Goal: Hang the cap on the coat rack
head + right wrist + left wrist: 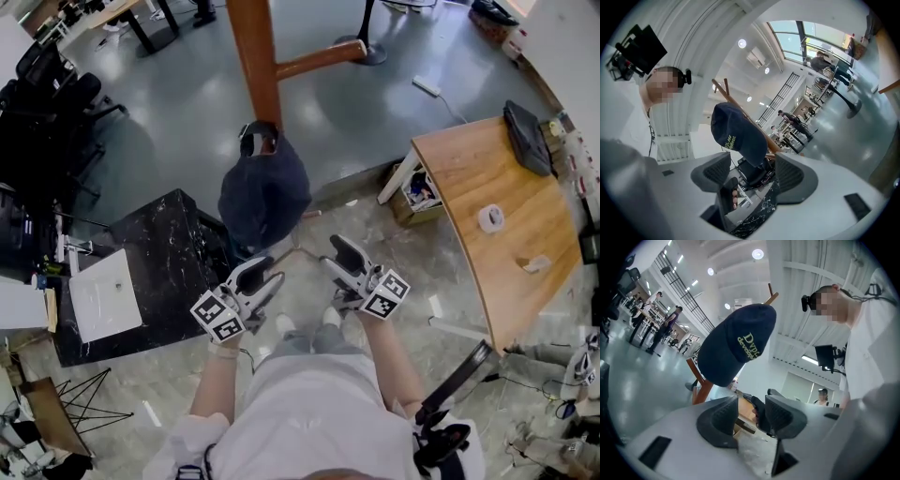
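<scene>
A dark navy cap (265, 192) hangs on the wooden coat rack (255, 56), free of both grippers. My left gripper (269, 279) and right gripper (337, 255) are held low and close to my body, below the cap, both open and empty. In the left gripper view the cap (736, 345), with yellow lettering, sits on a peg (771, 298) above the open left gripper (751, 416). In the right gripper view the cap (738, 133) hangs from a slanted peg (723, 90) above the open right gripper (752, 176).
A black marble-topped cabinet (173, 248) with a white sheet (105, 295) stands to my left. A curved wooden table (511, 272) at the right carries a tape roll (491, 218) and a black bag (528, 138). Office chairs (47, 103) are at far left.
</scene>
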A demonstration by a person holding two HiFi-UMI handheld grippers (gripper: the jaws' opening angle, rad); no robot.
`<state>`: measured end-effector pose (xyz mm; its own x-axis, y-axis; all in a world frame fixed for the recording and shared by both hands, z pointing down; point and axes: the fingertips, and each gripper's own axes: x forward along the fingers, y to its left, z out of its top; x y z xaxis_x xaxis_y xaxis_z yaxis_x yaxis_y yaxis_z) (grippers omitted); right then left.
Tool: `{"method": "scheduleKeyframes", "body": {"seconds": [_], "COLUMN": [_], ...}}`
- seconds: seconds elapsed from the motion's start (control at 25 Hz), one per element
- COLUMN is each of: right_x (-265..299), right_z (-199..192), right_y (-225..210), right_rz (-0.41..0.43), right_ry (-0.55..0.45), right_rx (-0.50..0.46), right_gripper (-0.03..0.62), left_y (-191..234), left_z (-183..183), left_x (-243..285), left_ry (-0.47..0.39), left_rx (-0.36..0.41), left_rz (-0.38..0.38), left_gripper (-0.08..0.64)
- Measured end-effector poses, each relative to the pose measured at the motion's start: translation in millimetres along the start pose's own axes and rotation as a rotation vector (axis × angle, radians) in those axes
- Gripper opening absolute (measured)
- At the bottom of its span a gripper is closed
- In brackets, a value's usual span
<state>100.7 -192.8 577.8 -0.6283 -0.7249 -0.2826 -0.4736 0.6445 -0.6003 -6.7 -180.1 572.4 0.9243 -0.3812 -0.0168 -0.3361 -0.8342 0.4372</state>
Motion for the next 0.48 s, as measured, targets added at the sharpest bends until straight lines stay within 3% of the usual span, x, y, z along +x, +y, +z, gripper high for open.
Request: {"method": "scheduleKeyframes", "body": {"seconds": [0.48], "right_x": [-10.6], "right_z": [-32.3], "right_y": [8.3], "right_rz": [-0.005], "right_ry": [0.053], "right_rx": [0.053], "right_gripper": [0.295], "left_y": [-13.2], "left_z": [-26.6], "left_x": [-9.5], "left_ry": [0.010], "left_rx": [-0.060], "left_rz": [0.012], "left_gripper": [0.175]}}
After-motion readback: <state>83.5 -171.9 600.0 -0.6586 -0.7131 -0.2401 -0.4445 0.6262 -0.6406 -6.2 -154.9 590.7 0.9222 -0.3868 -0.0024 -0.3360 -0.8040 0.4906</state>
